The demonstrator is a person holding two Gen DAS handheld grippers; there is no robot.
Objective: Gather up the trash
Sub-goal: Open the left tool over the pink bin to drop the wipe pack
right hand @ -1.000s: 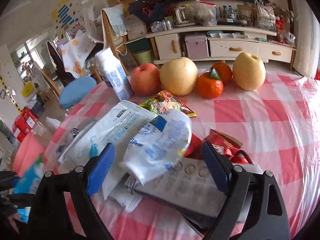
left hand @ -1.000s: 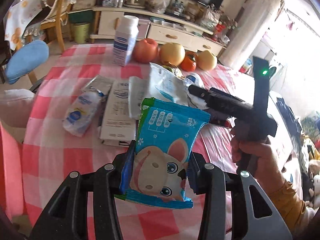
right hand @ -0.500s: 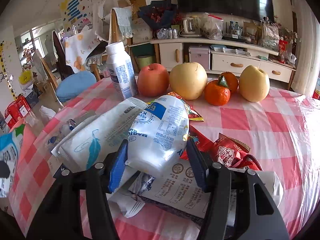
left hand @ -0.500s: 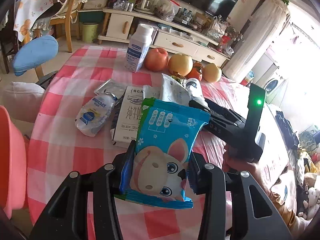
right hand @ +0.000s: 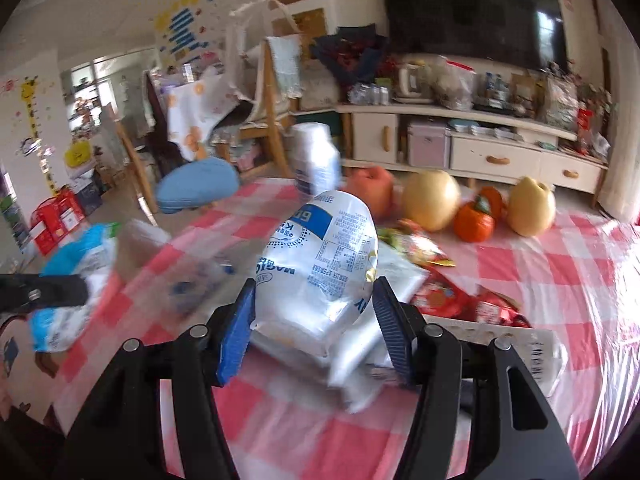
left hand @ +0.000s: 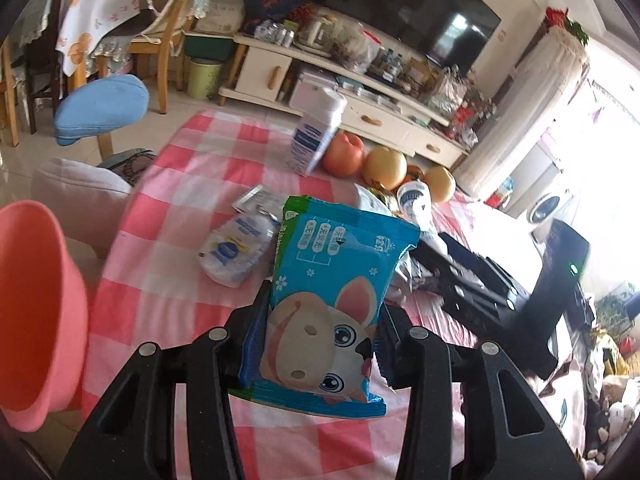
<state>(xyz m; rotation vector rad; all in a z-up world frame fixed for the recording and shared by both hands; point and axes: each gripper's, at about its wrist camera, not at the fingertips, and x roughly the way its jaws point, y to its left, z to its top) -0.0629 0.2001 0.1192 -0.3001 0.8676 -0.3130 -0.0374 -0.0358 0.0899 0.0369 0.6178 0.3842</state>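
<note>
Daylit room, bright overall. Strong light comes from the window side at right of the left wrist view, blown out to white near the washing machine (left hand: 547, 206). Glare also on the clear plastic over the table (right hand: 592, 280) at right in the right wrist view, w/ sheen on the white pouch (right hand: 324, 256). TV (left hand: 416, 12) dark, w/ small window reflections. Heavy fisheye bend & black vignette at corners in both views. Right wrist view has motion blur: milk bottle (right hand: 316, 160) & blue wrapper (right hand: 76, 264) are smeared. Left view is sharper; its bottle (left hand: 316, 136) is slightly smeared.
</note>
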